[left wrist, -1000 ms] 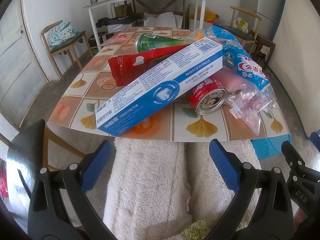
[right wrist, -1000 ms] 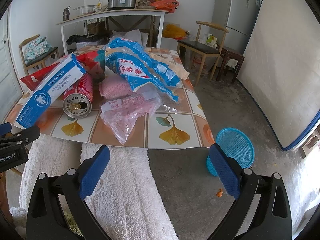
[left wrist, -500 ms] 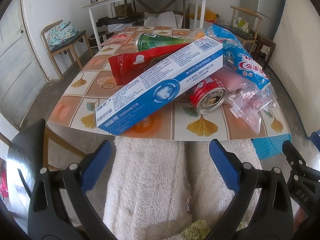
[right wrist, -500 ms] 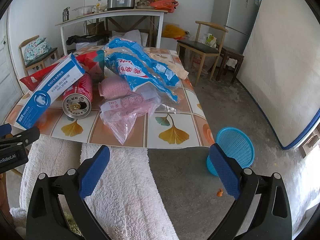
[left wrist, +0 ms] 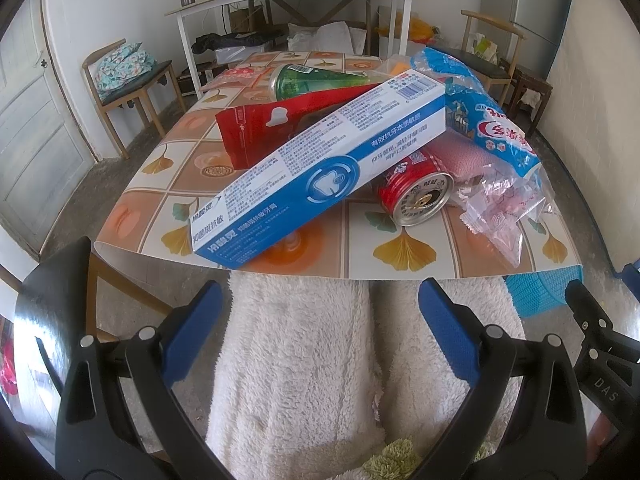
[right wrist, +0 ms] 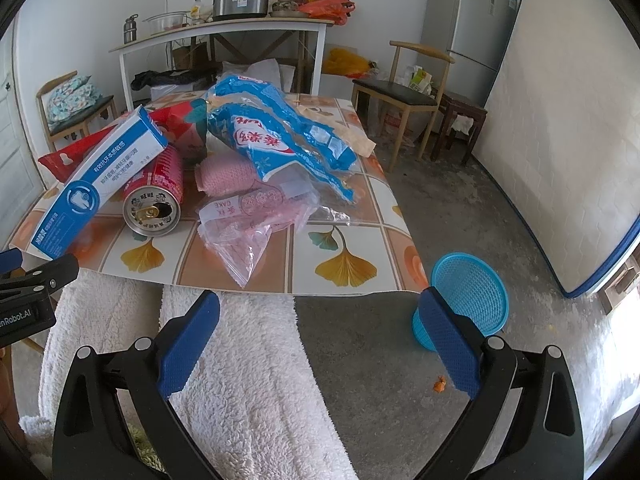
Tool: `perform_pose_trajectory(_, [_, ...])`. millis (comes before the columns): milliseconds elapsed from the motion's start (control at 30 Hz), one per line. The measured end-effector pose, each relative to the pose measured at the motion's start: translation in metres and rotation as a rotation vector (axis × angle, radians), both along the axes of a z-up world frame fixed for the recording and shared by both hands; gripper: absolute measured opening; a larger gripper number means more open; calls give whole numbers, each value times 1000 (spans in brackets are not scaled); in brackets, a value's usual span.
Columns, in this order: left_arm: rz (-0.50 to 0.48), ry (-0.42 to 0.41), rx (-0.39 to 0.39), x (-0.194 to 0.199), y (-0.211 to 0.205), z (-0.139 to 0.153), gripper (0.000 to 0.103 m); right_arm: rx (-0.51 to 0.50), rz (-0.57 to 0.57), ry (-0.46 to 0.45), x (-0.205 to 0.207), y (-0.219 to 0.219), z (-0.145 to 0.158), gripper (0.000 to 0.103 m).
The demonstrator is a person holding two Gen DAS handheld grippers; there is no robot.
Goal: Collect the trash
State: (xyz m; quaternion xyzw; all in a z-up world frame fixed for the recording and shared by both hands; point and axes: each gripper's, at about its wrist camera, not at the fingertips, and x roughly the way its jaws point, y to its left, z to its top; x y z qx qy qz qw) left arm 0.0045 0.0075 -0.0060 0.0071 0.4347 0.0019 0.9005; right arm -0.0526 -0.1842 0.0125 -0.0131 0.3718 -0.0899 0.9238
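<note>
A pile of trash lies on the tiled table [left wrist: 400, 248]: a blue-white toothpaste box [left wrist: 320, 172], a red can [left wrist: 416, 196] on its side, a red pouch [left wrist: 276, 120], a green tube [left wrist: 316, 80], a blue snack bag [right wrist: 280, 136] and a clear pink wrapper [right wrist: 248, 224]. A blue mesh basket [right wrist: 468, 292] stands on the floor right of the table. My left gripper [left wrist: 320, 328] is open and empty, short of the table's near edge. My right gripper [right wrist: 320, 336] is open and empty, near the table's right corner.
White fleece-covered legs [left wrist: 296, 368] lie below both grippers. Wooden chairs [right wrist: 404, 92] stand left and right of the table. A white side table [right wrist: 224, 36] with pots, a fridge [right wrist: 468, 20] and a mattress [right wrist: 560, 140] line the far and right walls.
Both views have shifted only slightly; the grippers stay open and nothing on the table has moved.
</note>
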Motion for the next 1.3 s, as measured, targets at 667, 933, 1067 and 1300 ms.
perform_pose_trajectory(667, [0,1,1,1,-1,0,94,3,0,-2,2,-1,0,97])
perform_pose_trajectory(933, [9,-2,3,0,3,1,94,16,11,-2,6,-6,3,97])
perform_pose_trajectory(1067, [20,-17,-15,2,10,5,94,12,39,-10,16,-4,12,97])
perform_pose_trajectory(1300, [-8,-43,-84,16,16,11,94,-15,82,-44,33,6,36,97])
